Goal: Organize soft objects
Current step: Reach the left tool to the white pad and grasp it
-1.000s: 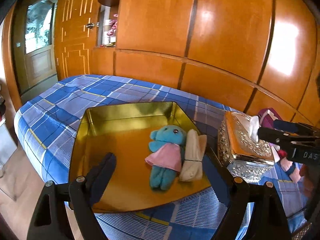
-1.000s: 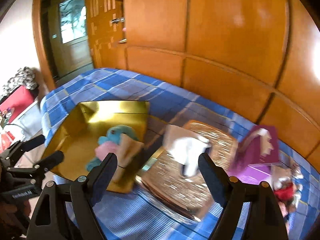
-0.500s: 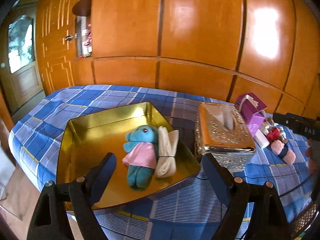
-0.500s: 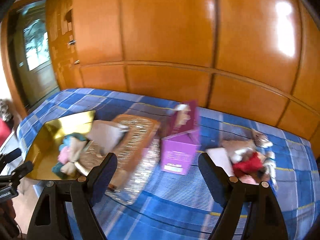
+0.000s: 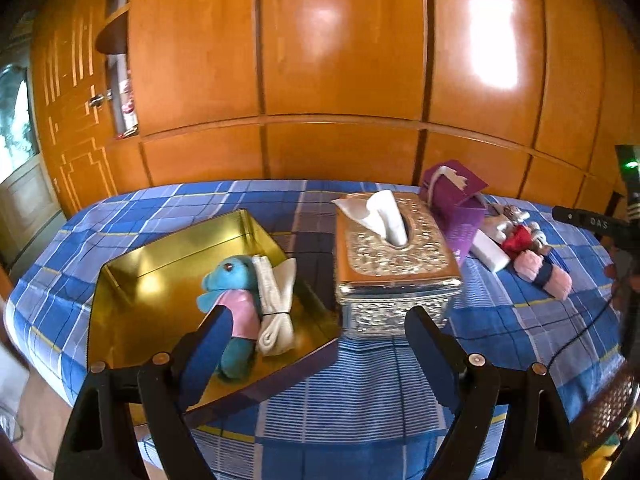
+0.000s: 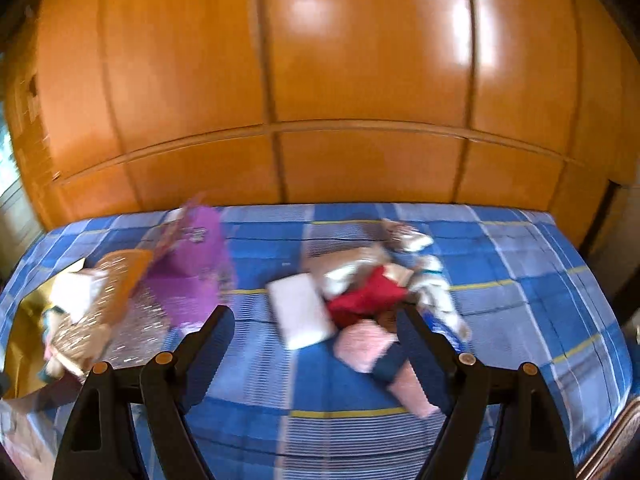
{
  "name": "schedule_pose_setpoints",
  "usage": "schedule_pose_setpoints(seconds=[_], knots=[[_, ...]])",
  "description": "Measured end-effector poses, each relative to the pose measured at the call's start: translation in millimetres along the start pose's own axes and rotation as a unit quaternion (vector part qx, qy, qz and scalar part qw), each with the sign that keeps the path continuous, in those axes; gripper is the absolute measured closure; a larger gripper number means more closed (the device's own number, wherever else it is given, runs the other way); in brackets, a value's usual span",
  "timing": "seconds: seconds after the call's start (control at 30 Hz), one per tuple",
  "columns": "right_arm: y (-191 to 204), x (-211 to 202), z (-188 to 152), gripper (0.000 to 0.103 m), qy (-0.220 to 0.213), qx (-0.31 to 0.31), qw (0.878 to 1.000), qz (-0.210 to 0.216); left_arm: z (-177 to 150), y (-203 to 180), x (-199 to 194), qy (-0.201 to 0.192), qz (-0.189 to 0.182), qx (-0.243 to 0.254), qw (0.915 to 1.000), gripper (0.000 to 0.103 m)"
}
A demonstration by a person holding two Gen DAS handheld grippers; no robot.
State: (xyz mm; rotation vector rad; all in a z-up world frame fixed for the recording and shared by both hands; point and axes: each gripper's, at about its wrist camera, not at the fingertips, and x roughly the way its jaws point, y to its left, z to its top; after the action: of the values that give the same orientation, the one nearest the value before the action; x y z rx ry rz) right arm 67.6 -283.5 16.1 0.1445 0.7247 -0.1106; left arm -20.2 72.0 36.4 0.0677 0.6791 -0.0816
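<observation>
Black jaws of the right gripper [image 6: 314, 342] stand wide and empty above the plaid cloth [image 6: 540, 280], framing a loose pile of soft things: a white pad [image 6: 300, 316], a red toy [image 6: 368, 296], a pink roll [image 6: 364, 346] with a dark band, and paler pieces behind that blur too much to name. The left gripper [image 5: 318, 344] is equally wide and holds nothing, poised over the near edge of the gold tray [image 5: 132, 292], where a blue doll [image 5: 232, 292] in pink and a tied cream bundle [image 5: 276, 300] already lie side by side. Between tray and pile stand a silver tissue box [image 5: 394, 264] and a purple box [image 5: 456, 204]. The risk lies in the pile itself: its pieces overlap and touch, so a closing grip on the pink roll or red toy may well snag a neighbour and drag it along, or pinch the cloth beneath. Soft fabric may also squash and slip from smooth pads if taken too near an end. On the way to the tray the carried piece must clear both boxes; a low pass could tip the purple one or catch the tissue [image 5: 384, 216] standing up from the silver box. The right view is smeared, so fine detail in the pile cannot be judged.
</observation>
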Motion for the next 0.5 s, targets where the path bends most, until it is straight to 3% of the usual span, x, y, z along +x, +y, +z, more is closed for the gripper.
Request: schedule_pose_setpoints(seconds=[0.17,0.3,0.43,0.5], knots=[[-56.7,14.7,4.8,0.019,-0.014,0.053,0.996,-0.076,5.6,-19.1,0.5,0.001,-0.018,0.028,0.9994,0.015],[-103.7,27.4,0.3,0.019,-0.013,0.115,0.984,-0.134,11.9,-42.3,2.5,0.004,-0.042,0.058,0.9974,0.015],[-147.3,29.5,-10.9,0.019,0.006,0.234,0.966,-0.109,20.3,-70.0,4.2,-0.001,-0.067,0.096,0.9932,0.015],[-156.0,30.7,-17.2,0.019,0.017,0.265,0.959,-0.097,25.7,-86.6,8.5,0.006,-0.086,0.112,0.9900,0.015]])
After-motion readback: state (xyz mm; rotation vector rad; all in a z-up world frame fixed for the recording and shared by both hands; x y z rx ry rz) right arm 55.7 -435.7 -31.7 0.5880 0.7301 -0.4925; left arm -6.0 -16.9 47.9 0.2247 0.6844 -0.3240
